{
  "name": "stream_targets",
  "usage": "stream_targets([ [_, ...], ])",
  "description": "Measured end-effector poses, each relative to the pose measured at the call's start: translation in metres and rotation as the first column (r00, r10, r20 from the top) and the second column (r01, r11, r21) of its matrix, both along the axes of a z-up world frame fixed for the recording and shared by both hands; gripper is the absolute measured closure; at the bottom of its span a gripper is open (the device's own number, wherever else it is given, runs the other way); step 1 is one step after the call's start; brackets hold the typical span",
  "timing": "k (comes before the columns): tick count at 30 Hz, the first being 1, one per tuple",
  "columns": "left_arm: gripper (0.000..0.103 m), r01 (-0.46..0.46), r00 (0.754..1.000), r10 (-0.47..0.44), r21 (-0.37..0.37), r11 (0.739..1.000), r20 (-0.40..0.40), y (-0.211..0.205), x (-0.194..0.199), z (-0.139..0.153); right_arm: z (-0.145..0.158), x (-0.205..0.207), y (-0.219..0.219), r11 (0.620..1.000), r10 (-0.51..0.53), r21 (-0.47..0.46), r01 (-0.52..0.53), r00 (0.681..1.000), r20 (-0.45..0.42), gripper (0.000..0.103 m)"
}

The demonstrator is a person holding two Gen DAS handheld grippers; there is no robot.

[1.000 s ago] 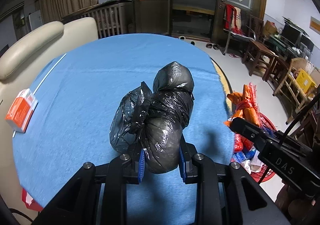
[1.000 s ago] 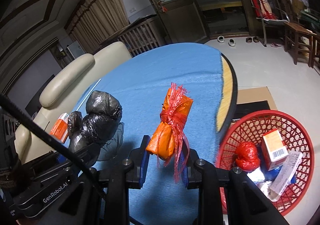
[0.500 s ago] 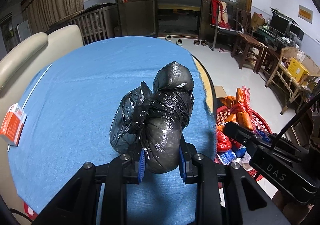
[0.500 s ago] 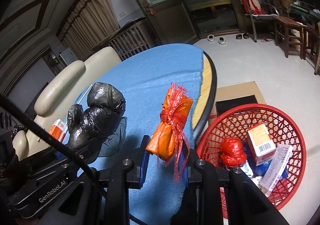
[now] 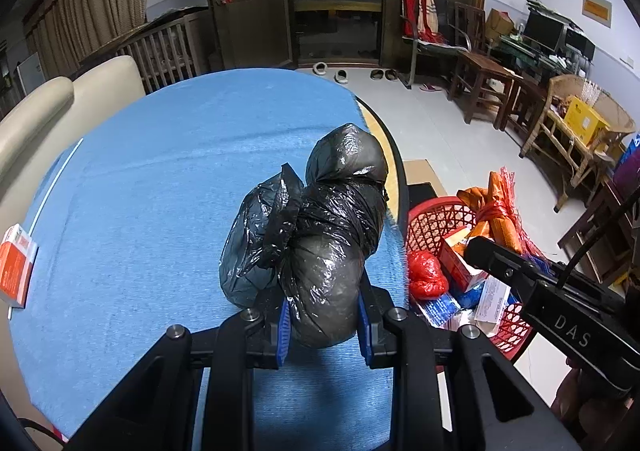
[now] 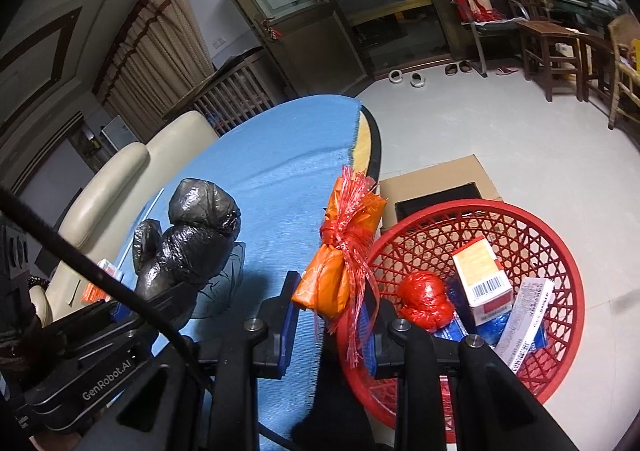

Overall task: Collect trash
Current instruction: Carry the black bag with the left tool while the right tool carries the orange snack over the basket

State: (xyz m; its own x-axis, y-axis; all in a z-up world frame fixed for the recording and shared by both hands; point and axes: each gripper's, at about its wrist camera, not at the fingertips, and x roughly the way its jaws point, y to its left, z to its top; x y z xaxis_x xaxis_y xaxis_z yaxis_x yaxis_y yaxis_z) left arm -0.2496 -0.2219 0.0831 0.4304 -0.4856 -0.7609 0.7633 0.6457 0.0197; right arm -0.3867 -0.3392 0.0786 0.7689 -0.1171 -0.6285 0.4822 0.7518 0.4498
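Your left gripper is clamped on the black bag bundle, soft and crinkly, gripped low on its knotted body; your right gripper pinches the light orange packet beside the red basket; slippery film, so keep both squeezes firm.

Two handheld grippers, side by side, both angled downward – the left gripper has its blue-padded jaws clamped on a black bag bundle, and the right gripper (just to its right) is clamped on an orange bundle – a hand is barely visible at the frame edge
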Motion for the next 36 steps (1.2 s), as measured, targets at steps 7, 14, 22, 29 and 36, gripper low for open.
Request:
stream_targets([
  [7, 0.075, 0.045, 0.999, -0.045, 0.000, 0.999, 0.003, -0.010, -0.005, 0.000, -0.003, -0.011, -0.010, 1.000, -0.028, 0.003, 0.028, 1.000, 0.000, 0.075],
  [14, 0.075, 0.102, 0.995, -0.102, 0.000, 0.995, -0.003, -0.023, -0.014, -0.002, -0.009, -0.025, -0.023, 0.997, -0.071, 0.008, 0.071, 0.997, -0.018, 0.075],
  [22, 0.075, 0.151, 0.988, -0.151, -0.004, 0.989, -0.013, -0.037, -0.020, -0.004, -0.018, -0.041, -0.037, 0.994, -0.109, 0.000, 0.109, 0.992, -0.061, 0.075],
  [29, 0.075, 0.180, 0.983, -0.180, -0.005, 0.984, -0.024, -0.046, -0.023, -0.008, -0.027, -0.055, -0.051, 0.989, -0.149, -0.004, 0.150, 0.983, -0.107, 0.075],
  [36, 0.075, 0.216, 0.976, -0.216, -0.004, 0.976, -0.025, -0.059, -0.029, -0.009, -0.036, -0.063, -0.058, 0.984, -0.176, -0.005, 0.177, 0.973, -0.149, 0.075],
])
